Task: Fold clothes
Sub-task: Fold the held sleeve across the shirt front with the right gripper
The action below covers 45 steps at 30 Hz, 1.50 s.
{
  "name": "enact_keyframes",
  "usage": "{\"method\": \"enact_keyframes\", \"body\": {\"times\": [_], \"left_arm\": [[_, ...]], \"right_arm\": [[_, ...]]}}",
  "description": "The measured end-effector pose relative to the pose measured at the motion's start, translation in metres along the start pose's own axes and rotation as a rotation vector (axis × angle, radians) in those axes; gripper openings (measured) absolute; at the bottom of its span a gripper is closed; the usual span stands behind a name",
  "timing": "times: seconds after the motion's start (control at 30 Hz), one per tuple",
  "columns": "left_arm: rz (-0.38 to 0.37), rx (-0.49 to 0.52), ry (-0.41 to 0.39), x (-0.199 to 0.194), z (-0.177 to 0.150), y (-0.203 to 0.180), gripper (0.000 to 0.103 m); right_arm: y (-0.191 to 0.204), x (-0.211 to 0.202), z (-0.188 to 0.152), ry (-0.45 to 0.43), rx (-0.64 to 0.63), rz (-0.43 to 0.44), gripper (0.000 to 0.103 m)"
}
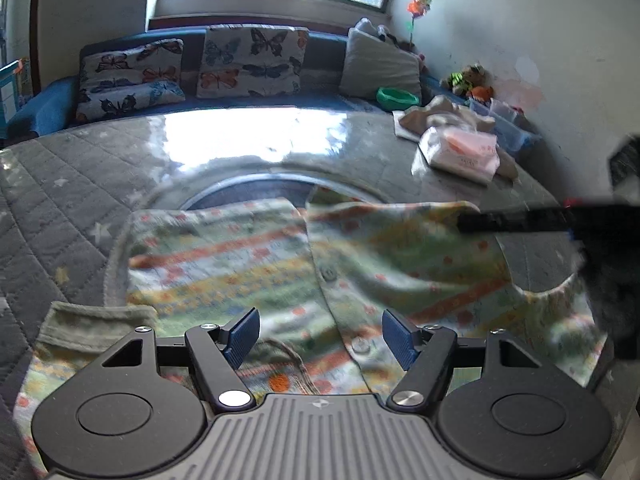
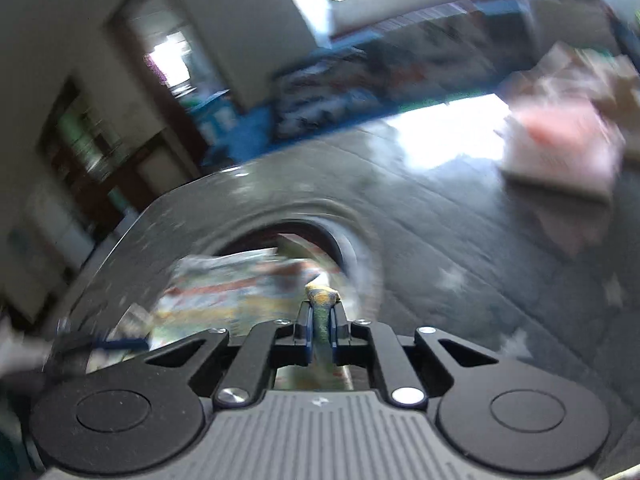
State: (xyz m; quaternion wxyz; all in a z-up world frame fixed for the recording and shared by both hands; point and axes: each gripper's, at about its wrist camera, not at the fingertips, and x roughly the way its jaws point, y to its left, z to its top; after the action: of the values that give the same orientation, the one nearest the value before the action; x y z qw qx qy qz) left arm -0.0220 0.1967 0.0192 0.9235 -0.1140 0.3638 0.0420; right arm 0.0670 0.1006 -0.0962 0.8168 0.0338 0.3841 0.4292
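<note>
A small striped, multicoloured buttoned garment (image 1: 280,264) lies spread on the grey quilted table (image 1: 72,184). My left gripper (image 1: 320,338) hovers just above its collar end, jaws wide apart and nothing between the blue pads. From the right, my right gripper's dark fingers (image 1: 516,220) reach in and lift the garment's right edge. In the blurred right wrist view, my right gripper (image 2: 321,320) is shut on a bunched fold of the garment (image 2: 320,296), and the rest of the cloth (image 2: 224,280) trails away to the left.
A pink-and-white tissue pack (image 1: 460,152) and beige cloth (image 1: 440,116) sit at the table's far right. A green bowl (image 1: 396,98) and butterfly cushions (image 1: 248,60) rest on the blue sofa behind. A round opening (image 1: 256,192) shows in the table under the garment.
</note>
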Motion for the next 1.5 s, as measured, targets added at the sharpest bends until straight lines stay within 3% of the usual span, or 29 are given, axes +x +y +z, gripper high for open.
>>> {"method": "enact_keyframes", "body": {"times": [0.17,0.3,0.5,0.6,0.8,0.93,1.0,1.13,1.27,1.4,1.5], "left_arm": [[-0.007,-0.025,-0.053,-0.01,0.016,0.003,0.07],[-0.044,-0.02,-0.071,-0.012,0.024,-0.003,0.07],[-0.127,-0.001,-0.043,0.012,0.023,-0.022,0.058],[-0.139,-0.019,0.0,0.029,0.017,-0.02,0.044],[-0.146,-0.069,0.025,0.036,0.003,-0.005,0.043],[-0.144,-0.091,0.006,0.024,-0.001,0.0,0.043],[-0.141,-0.103,0.0,0.017,-0.005,0.004,0.043],[-0.134,-0.113,0.005,0.007,-0.014,0.009,0.045],[-0.129,-0.12,0.017,0.004,-0.025,0.011,0.045],[-0.123,-0.122,0.028,0.005,-0.033,0.009,0.046],[-0.122,-0.121,0.035,0.006,-0.035,0.009,0.046]], "right_arm": [[0.074,0.009,-0.02,0.034,-0.391,-0.005,0.007],[0.102,0.026,-0.038,0.096,-0.491,0.022,0.008],[0.102,0.035,-0.056,0.164,-0.455,0.062,0.018],[0.097,0.022,-0.057,0.167,-0.436,0.08,0.018],[0.075,-0.002,-0.039,0.128,-0.347,0.056,0.019],[0.058,0.013,-0.03,0.161,-0.248,0.049,0.019],[0.054,0.022,-0.03,0.176,-0.228,0.032,0.026],[0.054,0.033,-0.031,0.184,-0.214,0.005,0.027],[0.063,0.04,-0.031,0.194,-0.242,0.003,0.026],[0.072,0.043,-0.028,0.193,-0.303,-0.053,0.007],[0.08,0.036,-0.02,0.174,-0.391,-0.082,0.004]]}}
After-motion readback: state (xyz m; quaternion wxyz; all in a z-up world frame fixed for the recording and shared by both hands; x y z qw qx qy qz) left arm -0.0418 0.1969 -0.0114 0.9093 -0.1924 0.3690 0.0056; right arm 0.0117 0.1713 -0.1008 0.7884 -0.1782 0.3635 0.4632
